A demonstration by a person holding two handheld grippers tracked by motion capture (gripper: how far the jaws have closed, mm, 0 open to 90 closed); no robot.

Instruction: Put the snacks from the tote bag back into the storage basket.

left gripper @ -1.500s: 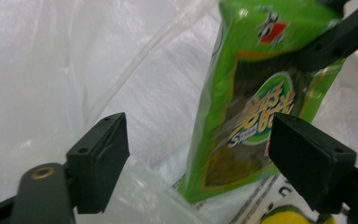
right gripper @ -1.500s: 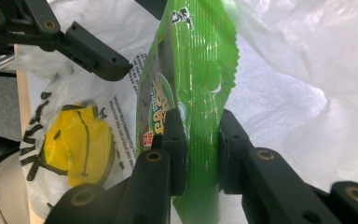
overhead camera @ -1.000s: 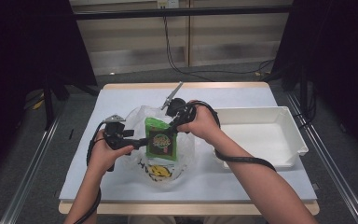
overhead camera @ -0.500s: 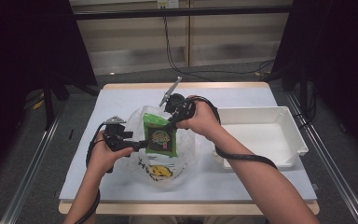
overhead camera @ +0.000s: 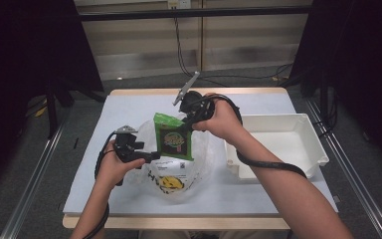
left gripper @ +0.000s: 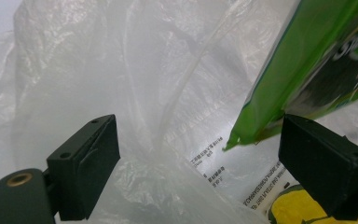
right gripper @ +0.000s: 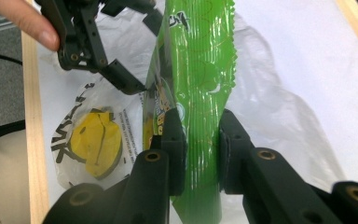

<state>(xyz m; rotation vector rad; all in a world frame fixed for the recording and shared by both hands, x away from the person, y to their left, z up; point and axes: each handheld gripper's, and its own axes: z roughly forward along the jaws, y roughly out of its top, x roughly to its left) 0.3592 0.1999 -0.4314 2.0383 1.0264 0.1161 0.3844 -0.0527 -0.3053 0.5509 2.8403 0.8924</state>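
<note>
White table (overhead camera: 278, 194), tray (overhead camera: 312, 130) at right. Right gripper (overhead camera: 186, 117) clamps green snack packet (overhead camera: 173, 139), held above clear plastic bag (overhead camera: 179, 174). Left gripper (overhead camera: 154, 157), jaws apart, at bag's mouth. Packet likely half out; bag contents, tray placement remain.

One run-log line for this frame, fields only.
right gripper: shut on green snack packet | left gripper: open at clear plastic bag mouth | packet: above bag | white tray: at right
</note>
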